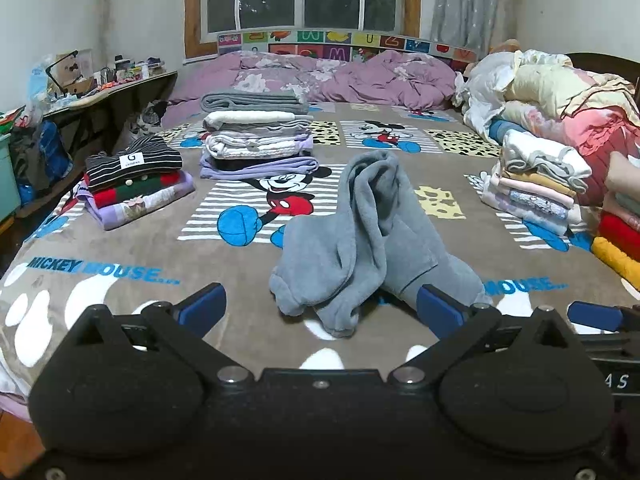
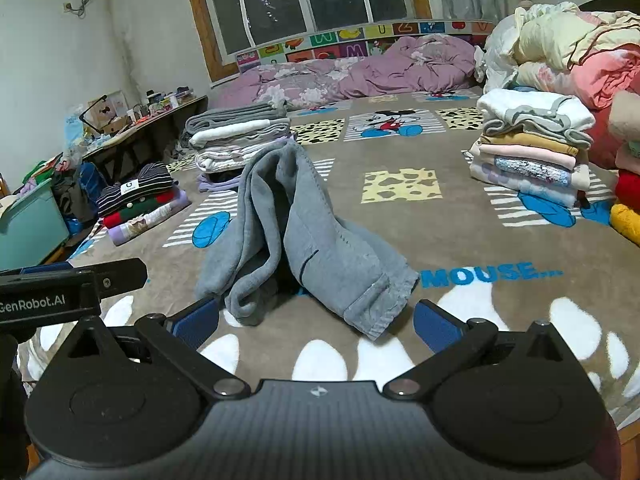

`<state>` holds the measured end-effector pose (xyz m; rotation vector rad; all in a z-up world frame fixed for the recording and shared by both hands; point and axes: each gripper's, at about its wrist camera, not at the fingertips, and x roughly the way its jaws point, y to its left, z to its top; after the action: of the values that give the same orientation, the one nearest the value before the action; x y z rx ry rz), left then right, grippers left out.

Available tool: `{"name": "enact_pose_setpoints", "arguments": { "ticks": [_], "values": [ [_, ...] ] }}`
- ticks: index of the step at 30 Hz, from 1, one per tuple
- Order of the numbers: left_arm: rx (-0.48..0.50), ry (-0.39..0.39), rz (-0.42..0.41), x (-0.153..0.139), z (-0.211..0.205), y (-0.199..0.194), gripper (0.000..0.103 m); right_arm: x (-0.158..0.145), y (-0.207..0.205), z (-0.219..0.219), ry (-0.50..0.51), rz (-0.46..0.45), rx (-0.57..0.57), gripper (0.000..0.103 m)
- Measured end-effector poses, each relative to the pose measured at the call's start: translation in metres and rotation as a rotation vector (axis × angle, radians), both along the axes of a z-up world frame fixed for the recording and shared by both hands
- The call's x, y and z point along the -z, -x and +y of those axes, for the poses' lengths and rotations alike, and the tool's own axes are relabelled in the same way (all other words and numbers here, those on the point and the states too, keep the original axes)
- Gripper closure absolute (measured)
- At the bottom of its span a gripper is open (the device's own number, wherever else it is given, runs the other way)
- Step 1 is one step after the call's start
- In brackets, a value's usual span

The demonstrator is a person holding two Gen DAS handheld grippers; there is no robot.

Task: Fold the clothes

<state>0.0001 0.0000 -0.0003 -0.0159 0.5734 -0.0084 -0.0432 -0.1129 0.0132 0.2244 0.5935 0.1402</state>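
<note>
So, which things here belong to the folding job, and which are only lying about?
For the job:
- grey trousers, crumpled, not yet folded
- left tongs and right tongs, both open
- folded stacks: middle, striped, right

Lying about:
- purple quilt
- bedding heap
- cluttered shelf

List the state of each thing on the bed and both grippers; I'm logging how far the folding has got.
Grey fleece trousers: unfolded, crumpled in a heap, not gripped.
Left gripper: open, empty.
Right gripper: open, empty.
Middle stack: folded, piled.
Striped-top stack: folded, piled.
Pastel stack: folded, piled.
Purple quilt: rumpled, unfolded.
</note>
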Motion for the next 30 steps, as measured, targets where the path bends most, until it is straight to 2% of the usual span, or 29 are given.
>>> {"name": "enact_pose_setpoints", "arguments": {
  "ticks": [30],
  "values": [
    [0.002,-0.016,-0.002,0.004,-0.001,-0.001,0.0,-0.001,0.001,-0.004,-0.016,-0.007,-0.002,0.0]
  ]
}}
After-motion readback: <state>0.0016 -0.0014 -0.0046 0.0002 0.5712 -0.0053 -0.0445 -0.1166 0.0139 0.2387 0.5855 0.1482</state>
